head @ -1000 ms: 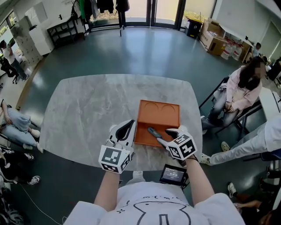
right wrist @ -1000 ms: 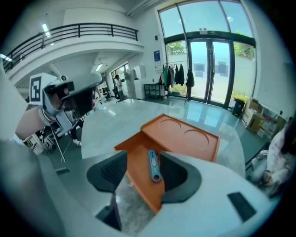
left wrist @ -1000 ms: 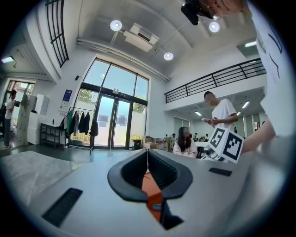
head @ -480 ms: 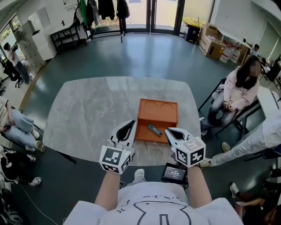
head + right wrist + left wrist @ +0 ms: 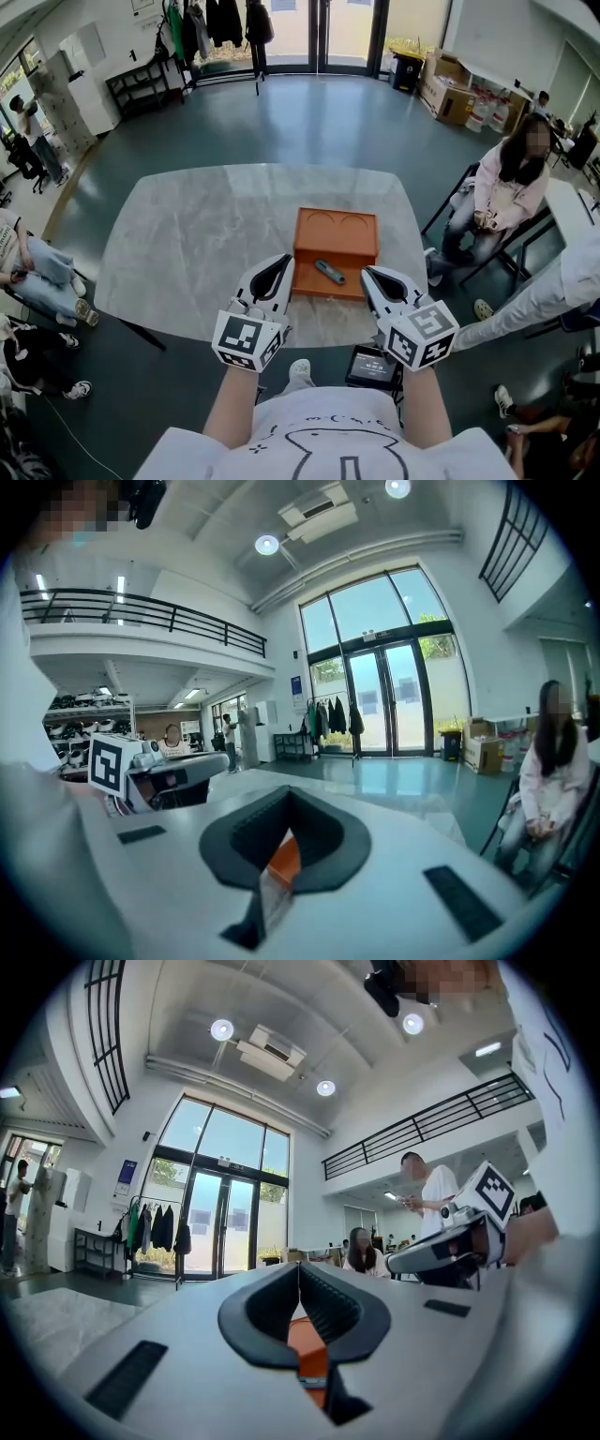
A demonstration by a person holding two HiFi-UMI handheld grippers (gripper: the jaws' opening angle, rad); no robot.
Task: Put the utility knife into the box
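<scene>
Slim grey utility knife (image 5: pixel 329 272) lies flat inside the shallow orange rectangular box (image 5: pixel 336 234), near its front wall; placement looks done. Left gripper (image 5: pixel 282 263) and right gripper (image 5: pixel 369 274) flank the box's front corners, jaws pressed together, empty, since nothing needs gripping.

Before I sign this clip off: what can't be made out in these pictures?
- Grey utility knife: in the head view it is too small to tell whether its blade is out. In both gripper views the left gripper and right gripper themselves hide it.
- Orange rectangular box: the gripper views show only a sliver below the shut jaws.
- Dark screen device, low in the head view: it is partly covered by the right gripper, and its display is too small to read.
</scene>
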